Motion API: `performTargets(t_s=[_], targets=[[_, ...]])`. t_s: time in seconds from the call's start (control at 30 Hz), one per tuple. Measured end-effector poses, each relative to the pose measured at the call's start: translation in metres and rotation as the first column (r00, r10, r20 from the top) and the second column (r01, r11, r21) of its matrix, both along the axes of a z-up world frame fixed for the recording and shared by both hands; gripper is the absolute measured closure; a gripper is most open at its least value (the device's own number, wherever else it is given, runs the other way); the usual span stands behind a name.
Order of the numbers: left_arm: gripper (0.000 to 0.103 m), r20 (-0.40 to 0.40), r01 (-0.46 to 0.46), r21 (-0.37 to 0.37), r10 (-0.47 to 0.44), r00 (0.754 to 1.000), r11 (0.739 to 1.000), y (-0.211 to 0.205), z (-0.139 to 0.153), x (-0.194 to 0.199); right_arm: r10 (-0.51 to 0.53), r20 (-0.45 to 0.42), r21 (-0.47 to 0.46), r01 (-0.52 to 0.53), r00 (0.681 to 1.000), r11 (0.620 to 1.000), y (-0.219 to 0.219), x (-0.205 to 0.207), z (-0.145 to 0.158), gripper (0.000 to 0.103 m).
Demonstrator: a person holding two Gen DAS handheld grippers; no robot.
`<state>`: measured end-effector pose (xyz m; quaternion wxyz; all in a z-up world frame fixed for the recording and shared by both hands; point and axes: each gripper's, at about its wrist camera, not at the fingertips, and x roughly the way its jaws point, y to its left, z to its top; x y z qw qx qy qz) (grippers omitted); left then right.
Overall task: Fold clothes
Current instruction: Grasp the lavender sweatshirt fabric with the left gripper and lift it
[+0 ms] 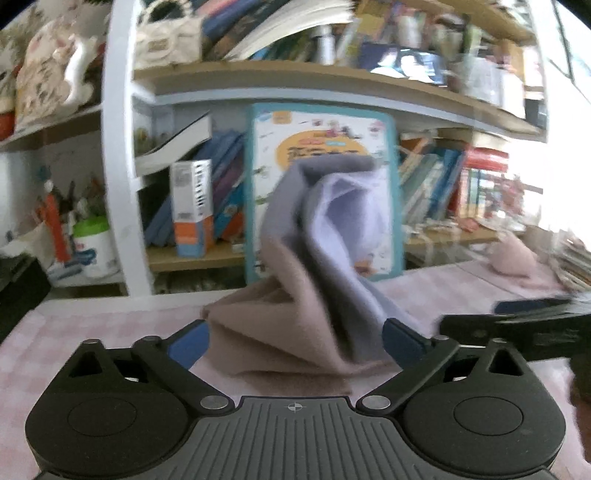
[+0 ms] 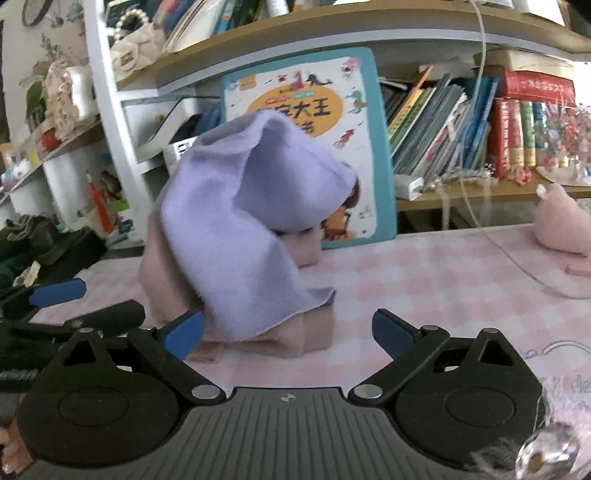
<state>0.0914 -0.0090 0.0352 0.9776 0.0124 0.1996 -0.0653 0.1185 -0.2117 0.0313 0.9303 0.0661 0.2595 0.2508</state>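
Standing in a loose heap on the pink checked counter (image 2: 424,280), one garment (image 2: 236,229) showed two colours, lilac above and dusty pink below, with its upper part draped up into a peak in front of one large teal-edged picture book (image 2: 354,110) that leaned against the shelf unit (image 2: 332,33). The left gripper (image 1: 295,339) had its two blue-padded fingers (image 1: 188,345) spread wide, one to each side of the near edge of the cloth, and gripped nothing. The right gripper (image 2: 288,334) was likewise wide open and empty; its left pad lay just at the cloth's lower edge, perhaps touching it, though the view was too soft to be sure. One small pink stuffed toy (image 2: 561,225) sat well apart at the far right of the counter. A row of books (image 2: 461,125) filled the lower shelf behind.
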Motion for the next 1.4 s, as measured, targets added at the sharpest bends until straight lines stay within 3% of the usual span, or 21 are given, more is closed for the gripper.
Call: performTargets(t_s=[0.13,0.23,0.27,0.3,0.33,0.4,0.47,0.53,0.7,0.87,0.93,1.13,1.17,1.2,1.27,1.33,1.37,1.4], targets=[[0.013,-0.002,-0.037,-0.046,0.037,0.999,0.998,0.008,-0.004,0.02,-0.027,-0.012,0.03,0.027,1.0,0.999,-0.01,0.005,0.0,0.004],[0.032,-0.02,-0.056,-0.099,0.055,0.998,0.993,0.01,-0.008,0.04,-0.029,-0.038,0.054,0.031,0.999,0.998,-0.012,0.007,-0.002,0.004],[0.051,-0.033,-0.043,-0.139,0.039,0.999,0.989,0.011,-0.009,0.047,-0.023,-0.046,0.063,0.026,0.999,0.998,-0.012,0.006,-0.002,0.004],[0.063,-0.046,-0.03,-0.173,0.022,0.999,0.984,0.012,-0.01,0.053,-0.018,-0.05,0.066,0.022,0.999,0.998,-0.011,0.005,-0.001,0.004],[0.066,-0.058,-0.022,-0.19,0.011,0.998,0.981,0.011,-0.012,0.058,-0.013,-0.049,0.067,0.016,0.999,0.998,-0.011,0.003,0.0,0.004],[0.086,-0.059,-0.005,-0.185,-0.006,0.998,0.983,0.008,-0.013,0.063,-0.003,-0.042,0.067,0.006,0.999,0.998,-0.009,0.0,0.004,0.004],[0.095,-0.066,0.014,-0.204,-0.028,0.997,0.979,0.01,-0.011,0.061,0.009,-0.038,0.077,-0.006,0.999,0.997,-0.009,-0.005,0.008,0.004],[0.095,-0.064,0.044,-0.213,-0.058,0.996,0.976,0.012,-0.008,0.052,0.027,-0.039,0.093,-0.024,0.999,0.995,-0.01,-0.009,0.013,0.004],[0.095,-0.025,0.165,-0.079,-0.167,0.986,0.983,0.003,0.002,-0.011,0.075,-0.055,0.134,-0.067,0.996,0.989,-0.012,-0.019,0.025,0.004],[0.095,-0.02,0.285,0.122,-0.284,0.958,0.951,-0.006,0.0,-0.088,0.155,-0.128,0.239,-0.121,0.98,0.963,-0.015,-0.023,0.031,0.003],[0.095,-0.017,0.306,0.162,-0.308,0.951,0.938,-0.008,-0.003,-0.113,0.176,-0.159,0.272,-0.128,0.972,0.954,-0.014,-0.024,0.032,0.003],[0.095,-0.013,0.312,0.067,-0.312,0.95,0.948,0.001,-0.005,-0.144,0.212,-0.19,0.311,-0.146,0.958,0.939,-0.004,-0.026,0.033,0.004],[0.095,-0.016,0.303,0.044,-0.303,0.953,0.952,0.003,-0.005,-0.144,0.204,-0.184,0.299,-0.143,0.962,0.943,-0.001,-0.027,0.033,0.009],[0.095,-0.019,0.296,0.02,-0.296,0.955,0.955,0.006,-0.006,-0.144,0.194,-0.18,0.289,-0.137,0.964,0.947,0.001,-0.028,0.033,0.026],[0.094,-0.024,0.287,-0.02,-0.288,0.957,0.958,0.013,-0.005,-0.143,0.181,-0.223,0.301,-0.109,0.958,0.947,0.0,-0.026,0.03,0.047],[0.093,-0.028,0.278,-0.038,-0.279,0.96,0.96,0.017,-0.003,-0.14,0.18,-0.249,0.324,-0.093,0.952,0.941,-0.003,-0.028,0.03,0.042],[0.092,-0.03,0.273,-0.047,-0.275,0.961,0.961,0.02,-0.003,-0.139,0.188,-0.245,0.342,-0.096,0.951,0.935,-0.005,-0.031,0.032,0.028],[0.091,-0.03,0.269,-0.053,-0.271,0.962,0.962,0.021,-0.002,-0.138,0.195,-0.241,0.36,-0.099,0.951,0.928,-0.008,-0.035,0.034,0.02]])
